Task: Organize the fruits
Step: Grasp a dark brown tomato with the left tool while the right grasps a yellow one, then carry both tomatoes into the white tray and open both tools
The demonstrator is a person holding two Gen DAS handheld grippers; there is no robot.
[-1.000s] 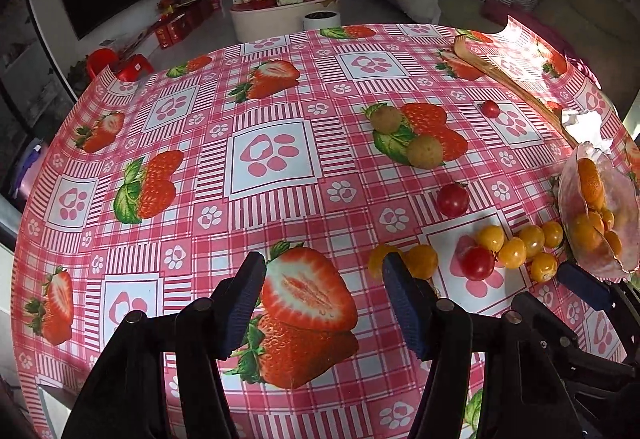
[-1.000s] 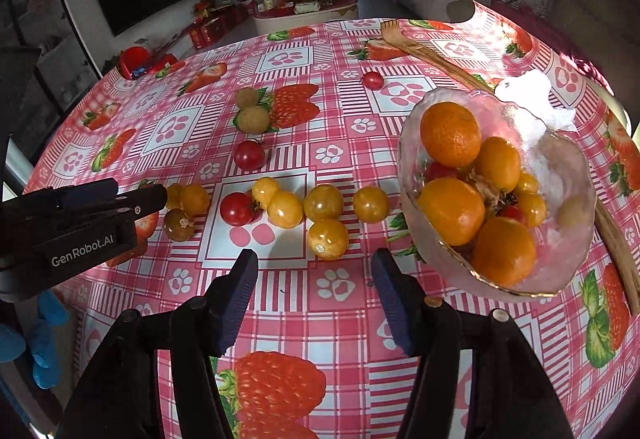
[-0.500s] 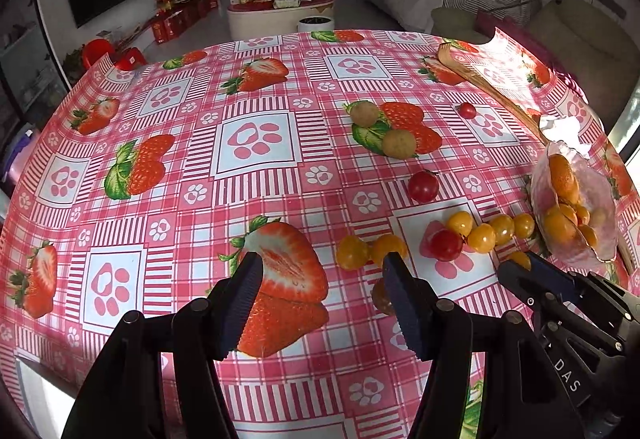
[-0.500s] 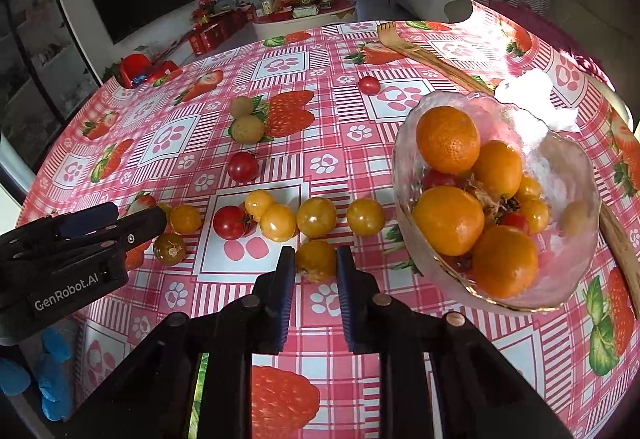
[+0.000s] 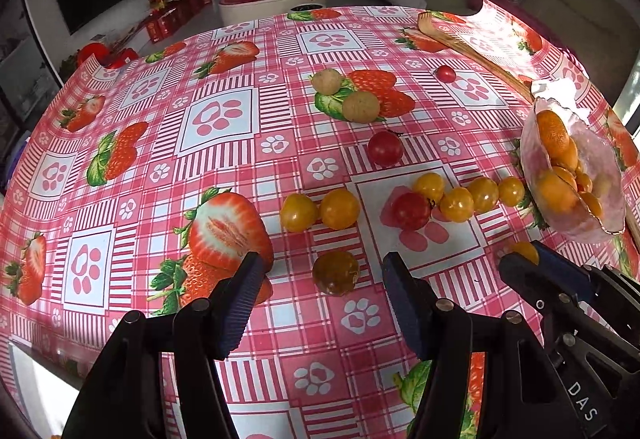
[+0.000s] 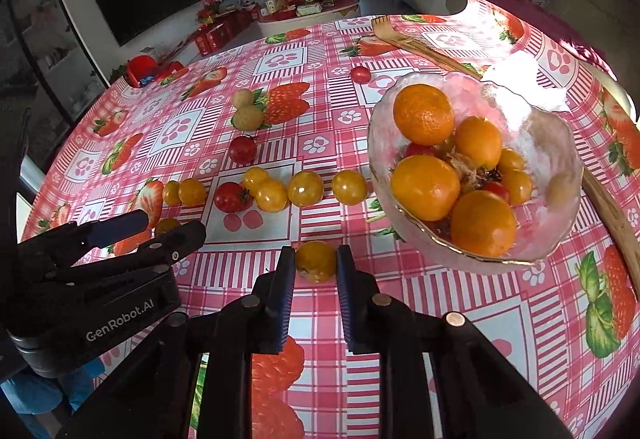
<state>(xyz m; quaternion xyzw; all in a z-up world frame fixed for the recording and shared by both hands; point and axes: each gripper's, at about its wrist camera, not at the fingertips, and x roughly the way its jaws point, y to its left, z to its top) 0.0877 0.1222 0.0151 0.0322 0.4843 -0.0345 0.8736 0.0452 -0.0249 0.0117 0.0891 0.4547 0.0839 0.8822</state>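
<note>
Low over the pink checked desk [image 6: 420, 303], the right hand-held gripper [image 6: 316, 271] clamps a small yellow cherry tomato [image 6: 315, 261] near the clear glass fruit bowl [image 6: 560, 175], while the left hand-held gripper [image 5: 320, 275] hangs spread around a dark brownish tomato [image 5: 335, 272].

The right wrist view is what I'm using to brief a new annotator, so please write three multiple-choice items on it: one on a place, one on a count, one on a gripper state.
1. Where does the glass bowl stand relative to the row of loose tomatoes?
A. to their right
B. to their left
C. nearer the camera than the grippers

2. How many loose red tomatoes lie on the tablecloth?
A. one
B. three
C. five

3. What is the right gripper doing?
A. open over a bare cloth
B. shut on a yellow tomato
C. holding an orange

Answers:
1 A: the bowl sits right of the row's last tomato.
2 B: one far back, one mid-table, one in the row.
3 B: both fingers press the yellow tomato.
</note>
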